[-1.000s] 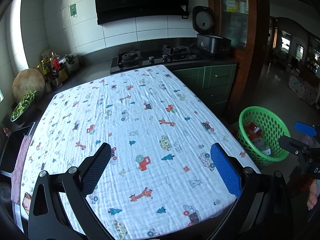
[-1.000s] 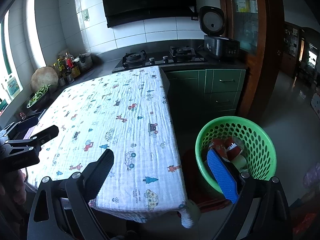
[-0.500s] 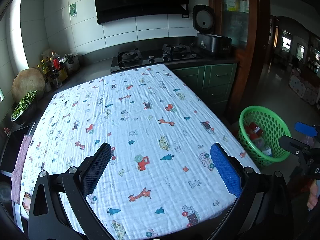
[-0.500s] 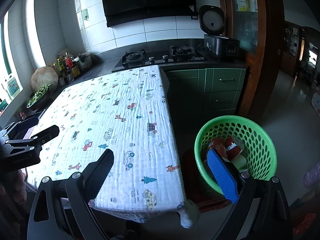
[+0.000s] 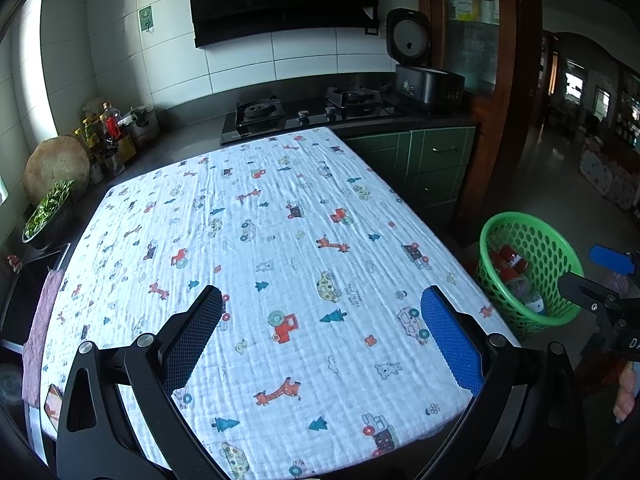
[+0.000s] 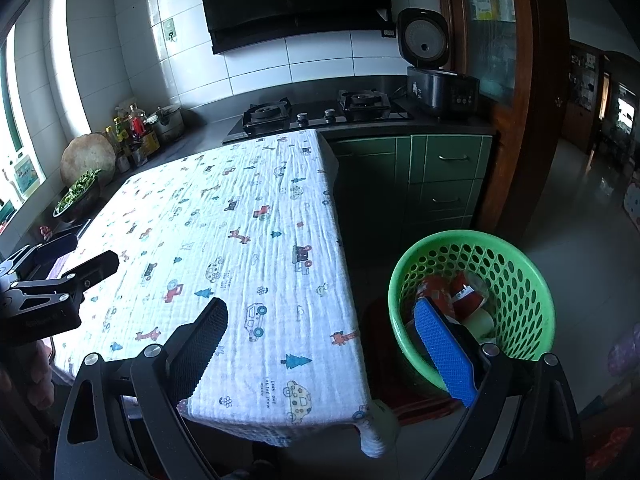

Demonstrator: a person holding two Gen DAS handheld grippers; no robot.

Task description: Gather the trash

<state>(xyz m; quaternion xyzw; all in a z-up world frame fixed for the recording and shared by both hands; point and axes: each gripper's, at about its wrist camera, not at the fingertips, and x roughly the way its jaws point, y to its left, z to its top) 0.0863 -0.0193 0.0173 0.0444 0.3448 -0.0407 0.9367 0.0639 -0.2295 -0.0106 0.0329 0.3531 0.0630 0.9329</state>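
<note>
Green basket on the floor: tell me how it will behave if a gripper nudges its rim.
The green basket looks like thin perforated plastic, so it is probably light and would slide on the glossy floor. Its rim may flex. The trash inside sits low, so tipping seems less likely.

Trash in the green basket is partly hidden behind the right gripper's blue finger in the right wrist view, and the pieces, red-labelled and pale, cannot be identified. In the left wrist view the basket's far side is covered by the right gripper, itself cut off at the frame's right edge. The bottles on the counter are too small to read.
</note>
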